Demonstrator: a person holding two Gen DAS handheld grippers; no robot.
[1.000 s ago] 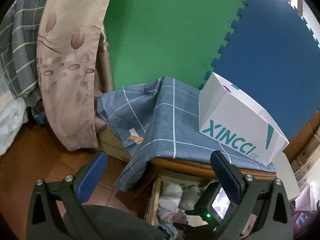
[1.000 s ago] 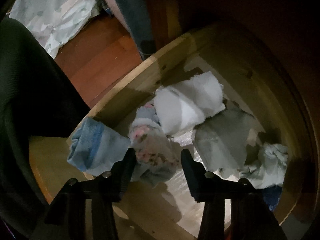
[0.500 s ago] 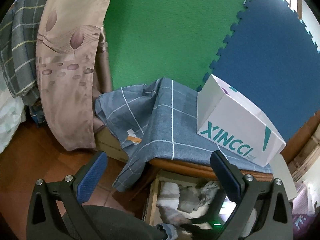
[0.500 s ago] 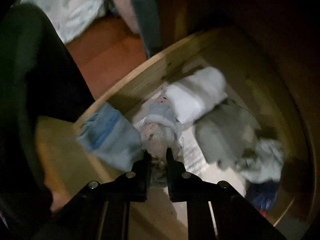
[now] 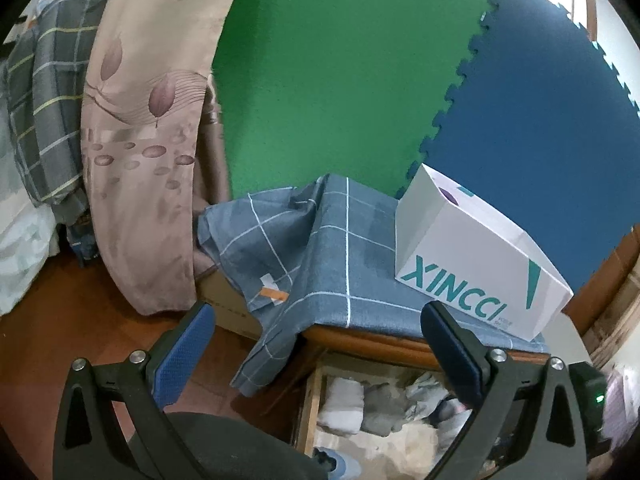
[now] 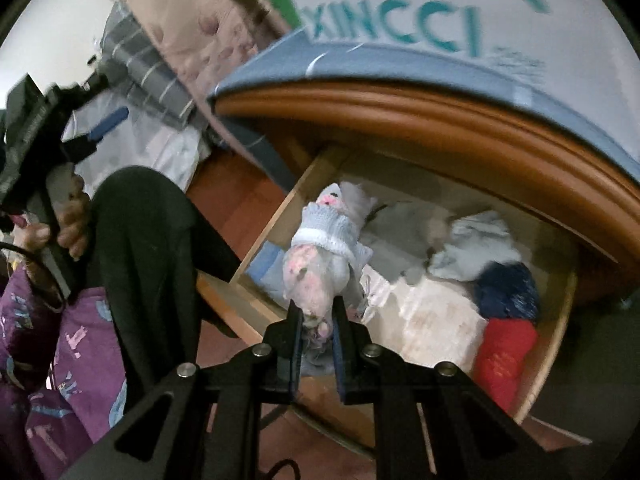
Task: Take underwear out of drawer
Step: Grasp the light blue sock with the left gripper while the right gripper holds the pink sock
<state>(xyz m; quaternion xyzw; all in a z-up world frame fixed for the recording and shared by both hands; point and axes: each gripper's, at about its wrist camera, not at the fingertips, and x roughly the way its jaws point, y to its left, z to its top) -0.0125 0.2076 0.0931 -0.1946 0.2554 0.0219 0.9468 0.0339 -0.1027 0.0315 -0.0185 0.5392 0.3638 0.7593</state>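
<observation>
Blurred by motion in the right wrist view: the white box [image 6: 460, 8] with its teal lettering smeared and its upper part cut off by the picture's edge. Hidden there where the right tongs [image 6: 316, 322] pinch it: the near end of the floral underwear [image 6: 316, 276], its full shape not readable. Partly covered in the left wrist view by the left tongs [image 5: 316, 344] and the frame below them: the drawer [image 5: 310, 400], only its left wall and a few pale bundles showing. Too dim to sort apart: the grey clothes [image 5: 380, 408] heaped inside. Cut off at the bottom edge: a light-blue piece [image 5: 344, 466].
</observation>
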